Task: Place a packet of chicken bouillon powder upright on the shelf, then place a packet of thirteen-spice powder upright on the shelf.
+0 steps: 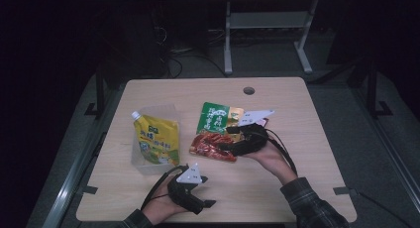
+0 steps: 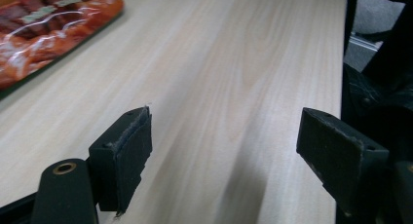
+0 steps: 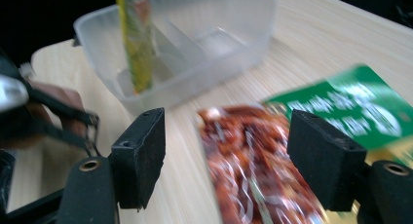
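A red snack packet [image 1: 210, 147] lies flat mid-table, and a green packet [image 1: 215, 118] lies just behind it, touching it. My right gripper [image 1: 227, 139] hovers open over the red packet's right end. In the right gripper view, the red packet [image 3: 253, 156] lies between the spread jaws of the right gripper [image 3: 226, 131], with the green packet [image 3: 360, 107] to its right. My left gripper [image 1: 208, 191] is low near the table's front edge. In its own view the left gripper [image 2: 224, 131] is open over bare wood, with the red packet [image 2: 44, 24] far off.
A clear plastic container [image 1: 153, 111] stands at the left with a yellow spouted pouch [image 1: 156, 139] leaning in it. The right gripper view shows the container [image 3: 219, 19] and pouch [image 3: 136, 39] too. A cable hole [image 1: 248, 90] sits near the table's back edge.
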`<state>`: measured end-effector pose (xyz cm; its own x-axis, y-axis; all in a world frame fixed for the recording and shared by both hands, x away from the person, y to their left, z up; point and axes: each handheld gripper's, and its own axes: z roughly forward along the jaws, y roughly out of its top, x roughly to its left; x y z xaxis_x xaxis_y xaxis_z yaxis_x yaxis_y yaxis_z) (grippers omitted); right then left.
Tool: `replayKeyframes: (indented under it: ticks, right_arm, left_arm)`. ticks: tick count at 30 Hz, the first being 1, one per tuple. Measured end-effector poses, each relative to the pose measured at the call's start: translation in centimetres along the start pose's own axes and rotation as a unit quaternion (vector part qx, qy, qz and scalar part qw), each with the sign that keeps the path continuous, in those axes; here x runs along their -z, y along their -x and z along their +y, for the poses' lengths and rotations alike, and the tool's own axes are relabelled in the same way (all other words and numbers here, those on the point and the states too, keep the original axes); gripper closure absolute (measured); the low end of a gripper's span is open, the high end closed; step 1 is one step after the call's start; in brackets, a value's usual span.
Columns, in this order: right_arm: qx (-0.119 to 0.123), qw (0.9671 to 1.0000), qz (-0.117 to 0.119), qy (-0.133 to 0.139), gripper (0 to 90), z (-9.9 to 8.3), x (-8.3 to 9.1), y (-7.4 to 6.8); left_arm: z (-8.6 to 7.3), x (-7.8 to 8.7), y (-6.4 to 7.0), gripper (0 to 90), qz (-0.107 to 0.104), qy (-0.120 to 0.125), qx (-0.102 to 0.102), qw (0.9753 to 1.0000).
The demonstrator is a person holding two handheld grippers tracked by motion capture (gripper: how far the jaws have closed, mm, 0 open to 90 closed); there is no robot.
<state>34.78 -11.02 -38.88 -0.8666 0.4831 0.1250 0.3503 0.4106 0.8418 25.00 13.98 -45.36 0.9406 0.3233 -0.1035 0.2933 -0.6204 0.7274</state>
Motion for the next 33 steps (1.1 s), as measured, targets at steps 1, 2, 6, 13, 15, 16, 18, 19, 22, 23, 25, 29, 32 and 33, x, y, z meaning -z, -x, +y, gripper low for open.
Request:
replayKeyframes:
  ticks: [1, 2, 6, 13, 15, 16, 18, 19, 22, 23, 25, 29, 32, 33]
  right_arm:
    - [-0.001, 1.0000, -0.007, -0.002, 29.8, -0.4, 0.4, 0.4]
    - [-0.007, 0.9999, -0.014, -0.004, 29.8, -0.9, 0.7, 0.7]
    - [-0.016, 0.9984, -0.050, -0.019, 30.3, -2.5, 2.0, 2.3]
    - [-0.063, 0.9912, -0.107, -0.046, 50.1, -4.3, 3.4, 6.8]
    - [-0.076, 0.9895, -0.116, -0.040, 58.7, -4.5, 3.7, 7.8]
    - [-0.086, 0.9876, -0.123, -0.046, 61.1, -4.5, 3.7, 8.4]
    - [-0.090, 0.9838, -0.145, -0.055, 69.9, -4.3, 3.5, 9.6]
    - [-0.096, 0.9824, -0.148, -0.060, 71.9, -4.3, 3.4, 10.2]
    - [-0.103, 0.9780, -0.166, -0.073, 79.8, -4.1, 3.0, 11.6]
    - [-0.108, 0.9763, -0.168, -0.083, 80.4, -4.0, 2.7, 12.3]
    - [-0.106, 0.9738, -0.176, -0.098, 82.0, -3.9, 2.2, 13.2]
    - [-0.113, 0.9682, -0.197, -0.105, 89.6, -3.7, 1.4, 14.7]
    - [-0.114, 0.9672, -0.210, -0.086, 89.9, -3.9, 0.9, 15.8]
    - [-0.114, 0.9654, -0.217, -0.089, 89.9, -4.1, 0.6, 16.0]
  left_arm:
    - [0.0, 0.1, -0.1, 20.3, 0.001, -0.001, 0.003, 1.0000]
    - [0.0, 0.2, -0.2, 20.3, 0.003, -0.002, 0.004, 1.0000]
    - [-0.1, 0.5, -0.4, 20.3, 0.008, 0.000, 0.010, 0.9999]
    - [-0.2, 0.7, -0.6, 20.3, 0.013, 0.003, 0.020, 0.9997]
    - [-0.3, 0.8, -0.8, 20.3, 0.015, 0.002, 0.021, 0.9997]
    - [-0.3, 0.8, -0.8, 20.3, 0.016, 0.003, 0.024, 0.9996]
    - [-0.3, 0.9, -1.0, 20.3, 0.019, 0.003, 0.025, 0.9995]
    - [-0.3, 0.9, -1.0, 20.3, 0.020, 0.003, 0.025, 0.9995]
    - [-0.4, 1.0, -1.0, 20.3, 0.020, 0.004, 0.027, 0.9994]
    - [-0.4, 1.0, -1.0, 20.3, 0.020, 0.004, 0.027, 0.9994]
    - [-0.4, 1.0, -1.0, 20.3, 0.020, 0.003, 0.027, 0.9994]
    - [-0.5, 1.1, -0.9, 20.3, 0.021, 0.006, 0.029, 0.9994]
    - [-0.4, 1.1, -0.9, 20.3, 0.019, 0.006, 0.028, 0.9994]
    - [-0.4, 1.0, -0.8, 20.3, 0.019, 0.007, 0.028, 0.9994]
